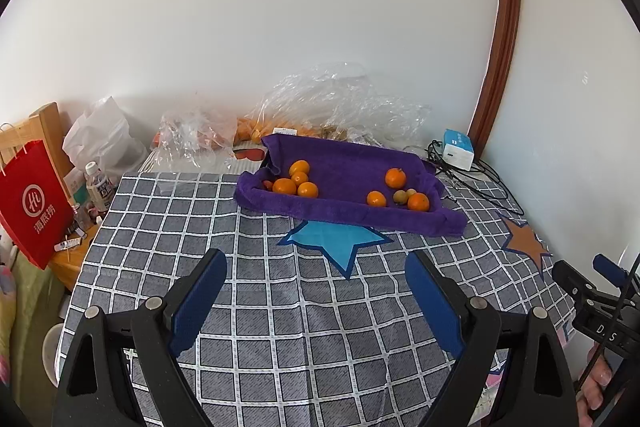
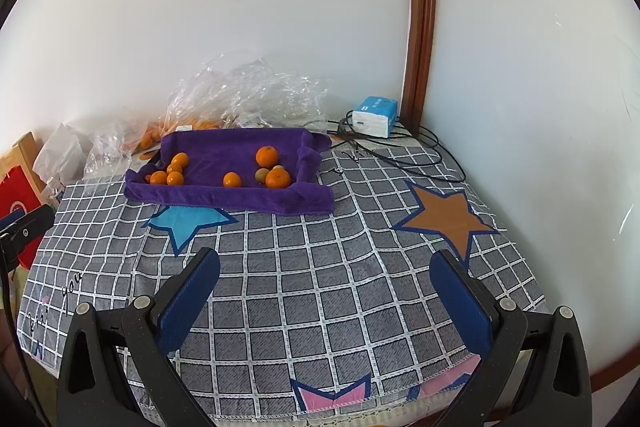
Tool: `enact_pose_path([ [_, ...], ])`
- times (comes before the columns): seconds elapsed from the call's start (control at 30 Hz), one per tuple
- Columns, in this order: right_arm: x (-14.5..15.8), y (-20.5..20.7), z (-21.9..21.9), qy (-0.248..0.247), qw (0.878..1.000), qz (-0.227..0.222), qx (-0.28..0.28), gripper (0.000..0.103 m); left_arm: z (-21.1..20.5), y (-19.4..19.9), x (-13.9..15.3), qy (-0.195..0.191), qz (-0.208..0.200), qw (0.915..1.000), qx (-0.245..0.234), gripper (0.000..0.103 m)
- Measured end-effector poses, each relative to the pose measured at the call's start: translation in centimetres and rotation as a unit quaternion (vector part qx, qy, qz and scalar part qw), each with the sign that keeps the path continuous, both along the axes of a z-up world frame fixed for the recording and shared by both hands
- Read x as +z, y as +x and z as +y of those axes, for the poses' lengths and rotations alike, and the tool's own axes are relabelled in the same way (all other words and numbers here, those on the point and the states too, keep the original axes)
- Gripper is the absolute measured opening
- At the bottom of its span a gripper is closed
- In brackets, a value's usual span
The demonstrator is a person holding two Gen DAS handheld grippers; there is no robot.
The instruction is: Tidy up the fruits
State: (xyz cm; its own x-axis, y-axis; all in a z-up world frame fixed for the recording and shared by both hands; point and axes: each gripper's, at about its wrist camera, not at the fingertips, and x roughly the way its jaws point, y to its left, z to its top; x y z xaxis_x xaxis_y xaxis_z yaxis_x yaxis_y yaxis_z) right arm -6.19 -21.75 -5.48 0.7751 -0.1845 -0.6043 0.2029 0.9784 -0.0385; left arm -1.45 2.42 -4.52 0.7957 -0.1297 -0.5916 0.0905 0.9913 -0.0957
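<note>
Resting in the purple towel-lined tray toward the table's far side: tangerines clustered left, others with pale small fruits right. Sorted only in part, apparently. Likely risks: rolling of round fruit under a pinch off centre; snagging of the loose towel, dragging the tray across the checked tablecloth. Left gripper and right gripper both spread wide and empty, well short of the tray, aimed toward it.

Bright, even daylight; soft shadows; strong fisheye warp w/ dark corners.
</note>
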Motion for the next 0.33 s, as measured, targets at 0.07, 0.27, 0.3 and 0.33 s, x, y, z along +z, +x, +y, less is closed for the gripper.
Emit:
enact_pose_path([
  [0.07,0.02,0.0,0.03,0.0,1.0,0.0,0.0,0.103,-0.01,0.03,0.05,0.0,0.001,1.0,0.0,0.09],
  [0.27,-0.07,0.02,0.03,-0.004,1.0,0.0,0.0,0.103,0.04,0.17,0.06,-0.001,-0.001,1.0,0.002,0.091],
  [0.3,-0.09,0.06,0.04,-0.005,1.0,0.001,0.0,0.103,0.02,0.24,0.04,0.0,-0.001,1.0,0.003,0.092],
  [0.33,-0.12,0.08,0.03,-0.006,1.0,0.001,0.0,0.103,0.02,0.36,-0.01,0.002,-0.001,1.0,0.004,0.092],
])
